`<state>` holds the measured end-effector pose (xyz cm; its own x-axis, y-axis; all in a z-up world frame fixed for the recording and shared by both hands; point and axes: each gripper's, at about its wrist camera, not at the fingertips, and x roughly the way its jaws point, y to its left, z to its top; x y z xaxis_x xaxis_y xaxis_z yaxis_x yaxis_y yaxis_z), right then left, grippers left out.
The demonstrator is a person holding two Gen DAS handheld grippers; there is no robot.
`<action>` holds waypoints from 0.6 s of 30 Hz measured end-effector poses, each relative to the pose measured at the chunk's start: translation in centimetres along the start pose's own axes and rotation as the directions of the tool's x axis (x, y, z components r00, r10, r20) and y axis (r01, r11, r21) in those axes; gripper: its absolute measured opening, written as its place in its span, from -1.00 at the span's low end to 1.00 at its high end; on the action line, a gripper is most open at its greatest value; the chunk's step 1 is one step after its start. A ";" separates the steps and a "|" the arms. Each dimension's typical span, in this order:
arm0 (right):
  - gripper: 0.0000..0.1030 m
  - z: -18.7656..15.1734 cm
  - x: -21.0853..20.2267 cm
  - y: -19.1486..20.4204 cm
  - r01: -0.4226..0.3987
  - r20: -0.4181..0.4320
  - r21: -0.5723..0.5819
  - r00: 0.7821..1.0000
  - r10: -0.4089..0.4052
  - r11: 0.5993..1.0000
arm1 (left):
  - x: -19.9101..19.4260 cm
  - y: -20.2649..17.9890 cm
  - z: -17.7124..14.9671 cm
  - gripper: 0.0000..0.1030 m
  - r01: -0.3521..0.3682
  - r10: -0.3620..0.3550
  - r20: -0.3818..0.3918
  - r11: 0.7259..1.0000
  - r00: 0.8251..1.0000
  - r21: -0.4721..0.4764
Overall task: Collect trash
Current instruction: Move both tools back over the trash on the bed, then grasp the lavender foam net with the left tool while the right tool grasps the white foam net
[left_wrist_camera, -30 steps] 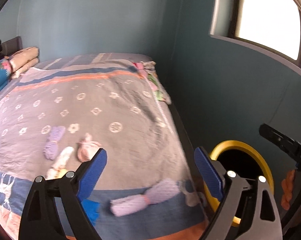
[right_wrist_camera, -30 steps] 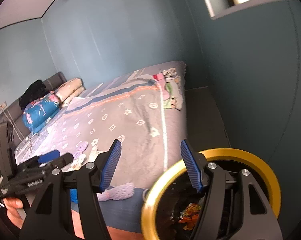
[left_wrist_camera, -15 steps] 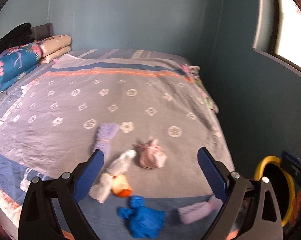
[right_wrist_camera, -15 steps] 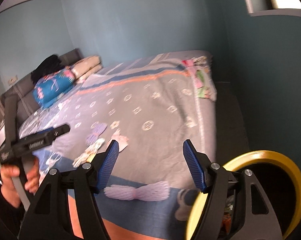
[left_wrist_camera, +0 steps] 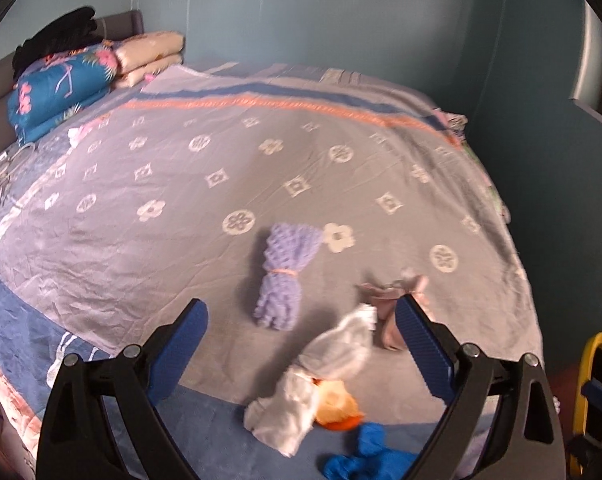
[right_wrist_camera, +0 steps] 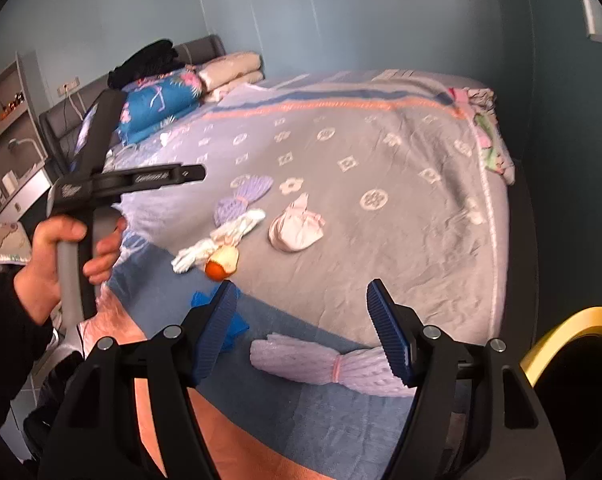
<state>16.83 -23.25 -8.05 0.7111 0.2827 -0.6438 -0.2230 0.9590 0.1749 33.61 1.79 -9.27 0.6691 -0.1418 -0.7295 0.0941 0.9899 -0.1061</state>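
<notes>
Both grippers, left (left_wrist_camera: pixel 299 344) and right (right_wrist_camera: pixel 303 322), have swung from the yellow bin (right_wrist_camera: pixel 557 344) toward the bed's (left_wrist_camera: pixel 181 200) trash, jaws open and empty, white wrapper (left_wrist_camera: pixel 325 368) now between the left jaws.

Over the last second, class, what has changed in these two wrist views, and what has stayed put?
Both grippers swung left, from the yellow-rimmed bin toward the bed. The left gripper now faces the white wrapper; the right gripper hovers over the purple foam net. Both remain open and empty. The trash lies unmoved.
</notes>
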 end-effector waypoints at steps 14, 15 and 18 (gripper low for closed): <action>0.26 -4.0 5.2 2.3 -0.001 -0.119 -0.200 0.993 -0.023 0.980 | 9.1 3.4 1.1 0.77 -0.063 0.054 -0.120 0.996 0.991 -0.069; 0.26 -4.3 5.6 2.4 0.007 -0.127 -0.211 0.991 -0.034 0.977 | 9.7 3.5 1.2 0.77 -0.068 0.059 -0.126 0.995 0.990 -0.070; 0.26 -4.7 6.7 2.0 0.012 -0.153 -0.209 0.987 -0.045 0.978 | 10.9 3.3 1.2 0.76 -0.062 0.052 -0.137 0.995 0.989 -0.072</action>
<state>17.98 -19.50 -15.52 0.6103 0.2333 -0.7571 -0.3492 0.9370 0.0073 42.09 3.56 -16.75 0.5658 -0.0892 -0.8197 -0.0015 0.9940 -0.1092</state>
